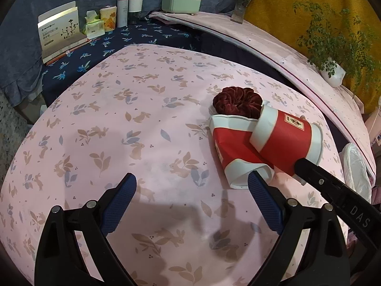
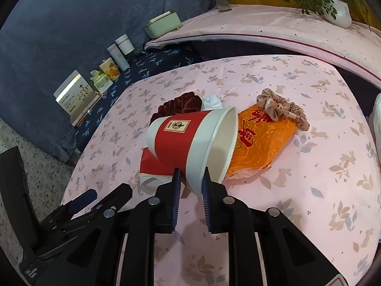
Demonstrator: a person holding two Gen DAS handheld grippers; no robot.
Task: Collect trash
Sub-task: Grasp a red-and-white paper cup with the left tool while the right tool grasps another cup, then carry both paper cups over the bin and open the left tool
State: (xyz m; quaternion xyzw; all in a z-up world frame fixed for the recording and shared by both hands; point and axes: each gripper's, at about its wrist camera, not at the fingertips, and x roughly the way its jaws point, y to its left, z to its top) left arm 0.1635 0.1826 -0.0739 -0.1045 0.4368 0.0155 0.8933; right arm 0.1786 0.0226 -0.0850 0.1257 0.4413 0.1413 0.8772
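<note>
A red-and-white paper cup lies tilted with its mouth facing right, and my right gripper is shut on its rim wall. Under it lies a crushed cup of the same kind. An orange plastic bag sits behind it, with a beige scrunchie on top. A dark red scrunchie and white tissue lie further back. My left gripper stands open over the pink tablecloth, its right finger beside the crushed cup. The held cup rests across it.
A white bin liner shows at the right table edge. Boxes, a tissue pack and jars line the dark blue cloth at the back left. A green box, a vase and a potted plant stand on the rear ledge.
</note>
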